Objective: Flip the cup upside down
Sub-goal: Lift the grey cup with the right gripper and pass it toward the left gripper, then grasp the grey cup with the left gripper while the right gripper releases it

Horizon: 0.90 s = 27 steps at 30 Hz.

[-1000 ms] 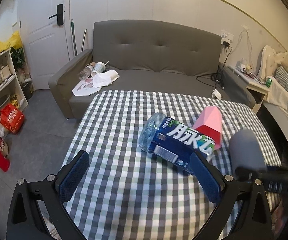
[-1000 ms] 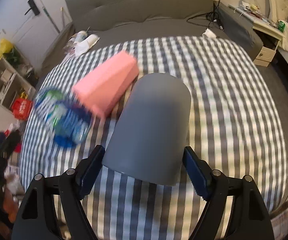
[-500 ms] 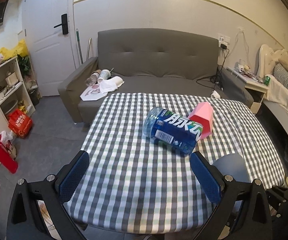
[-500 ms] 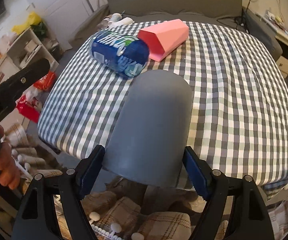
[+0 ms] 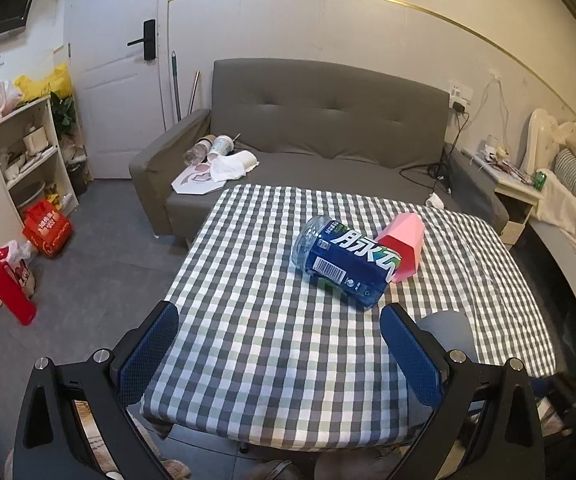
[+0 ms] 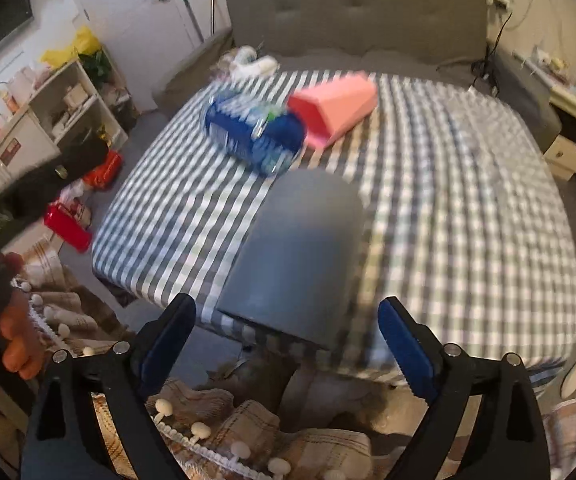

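Cup [image 6: 294, 248] sits dome-up on the near edge of the checked table [image 6: 468, 208], rim down; my right gripper [image 6: 285, 344] has spread wide and backed off it. Left gripper [image 5: 279, 354] hangs open, empty. Flip looks finished.

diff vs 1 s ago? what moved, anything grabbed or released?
The right gripper opened and let go of the grey cup, which now rests upside down near the table's front edge. Both grippers pulled back toward the person; the left gripper is open and empty as before. The blue bottle and pink cup lie where they were.
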Each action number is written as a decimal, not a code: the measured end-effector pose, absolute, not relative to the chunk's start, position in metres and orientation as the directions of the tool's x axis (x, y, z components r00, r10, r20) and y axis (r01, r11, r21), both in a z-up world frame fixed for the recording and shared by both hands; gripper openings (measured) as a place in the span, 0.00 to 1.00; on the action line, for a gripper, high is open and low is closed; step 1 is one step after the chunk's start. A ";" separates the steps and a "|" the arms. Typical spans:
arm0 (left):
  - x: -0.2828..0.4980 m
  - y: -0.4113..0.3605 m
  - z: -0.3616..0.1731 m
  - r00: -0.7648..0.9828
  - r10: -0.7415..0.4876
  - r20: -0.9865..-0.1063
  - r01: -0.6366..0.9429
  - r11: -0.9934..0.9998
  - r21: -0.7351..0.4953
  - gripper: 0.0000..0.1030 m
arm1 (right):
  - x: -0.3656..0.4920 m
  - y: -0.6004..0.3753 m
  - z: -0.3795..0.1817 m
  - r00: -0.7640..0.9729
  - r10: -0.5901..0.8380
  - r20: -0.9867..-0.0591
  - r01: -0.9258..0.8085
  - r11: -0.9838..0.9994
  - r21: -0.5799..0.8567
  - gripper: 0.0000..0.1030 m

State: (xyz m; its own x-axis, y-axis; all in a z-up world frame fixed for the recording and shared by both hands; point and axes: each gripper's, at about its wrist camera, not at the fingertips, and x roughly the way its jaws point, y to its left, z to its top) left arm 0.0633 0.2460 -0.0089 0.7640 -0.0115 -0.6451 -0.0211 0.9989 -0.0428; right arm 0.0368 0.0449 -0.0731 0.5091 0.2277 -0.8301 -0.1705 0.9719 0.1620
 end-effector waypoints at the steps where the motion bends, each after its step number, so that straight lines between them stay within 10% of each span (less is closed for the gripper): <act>1: 0.063 0.243 -0.008 0.763 -0.013 -0.646 -0.016 0.999 -0.039 1.00 | 0.034 0.040 -0.068 0.528 0.215 -0.821 -0.166 0.975 0.149 0.91; 27: 0.107 0.108 -0.043 0.443 -0.138 -0.886 0.224 0.974 -0.040 1.00 | 0.041 -0.083 -0.048 0.626 -0.035 -0.779 0.067 0.998 0.008 0.91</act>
